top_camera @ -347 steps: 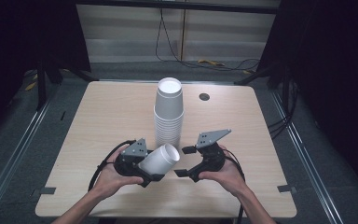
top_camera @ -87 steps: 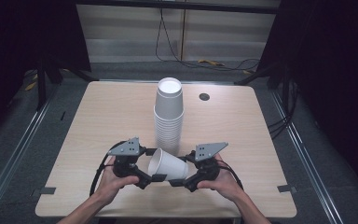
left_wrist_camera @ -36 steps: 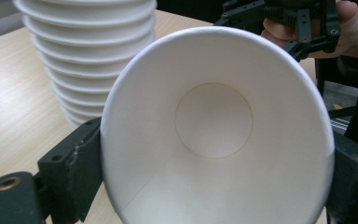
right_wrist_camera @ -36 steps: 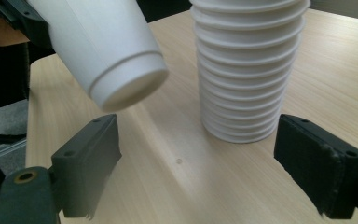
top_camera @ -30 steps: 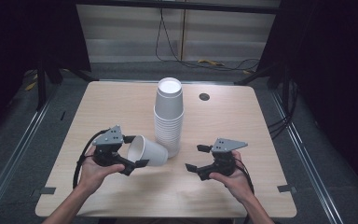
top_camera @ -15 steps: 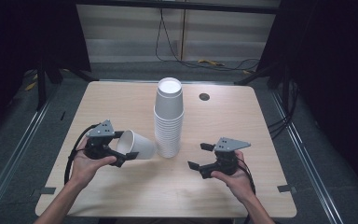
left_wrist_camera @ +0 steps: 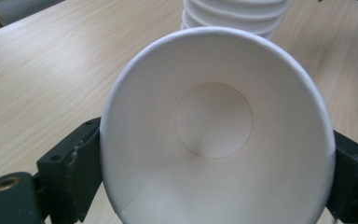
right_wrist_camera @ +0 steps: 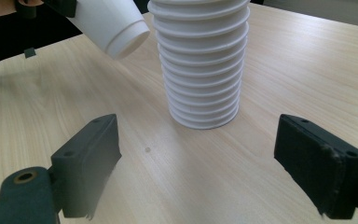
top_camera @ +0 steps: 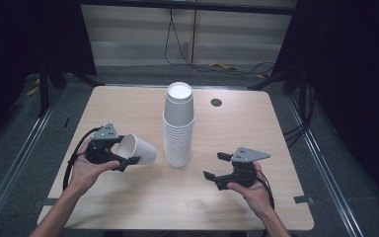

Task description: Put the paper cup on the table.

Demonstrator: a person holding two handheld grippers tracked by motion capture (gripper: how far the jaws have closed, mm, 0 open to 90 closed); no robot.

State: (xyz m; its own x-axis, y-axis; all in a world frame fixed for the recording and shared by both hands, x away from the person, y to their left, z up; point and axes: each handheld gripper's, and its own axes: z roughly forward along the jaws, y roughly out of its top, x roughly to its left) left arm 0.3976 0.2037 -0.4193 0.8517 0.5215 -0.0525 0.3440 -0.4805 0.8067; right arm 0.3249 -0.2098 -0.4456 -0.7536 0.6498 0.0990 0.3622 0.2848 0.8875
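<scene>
The paper cup point(left_wrist_camera: 214, 140) looked matt white, smooth inside; the stacked cups point(top_camera: 178, 129) likewise paper with ridged rims; the table point(top_camera: 128, 106) showed pale, satin wood grain.

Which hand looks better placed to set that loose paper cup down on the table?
Left, probably. The left gripper already grips the paper cup between its jaws, tilted beside the cup stack. The right gripper hangs open, holding nothing.

Wood table point(top_camera: 128, 103) w/ grommet hole point(top_camera: 216, 102).
</scene>
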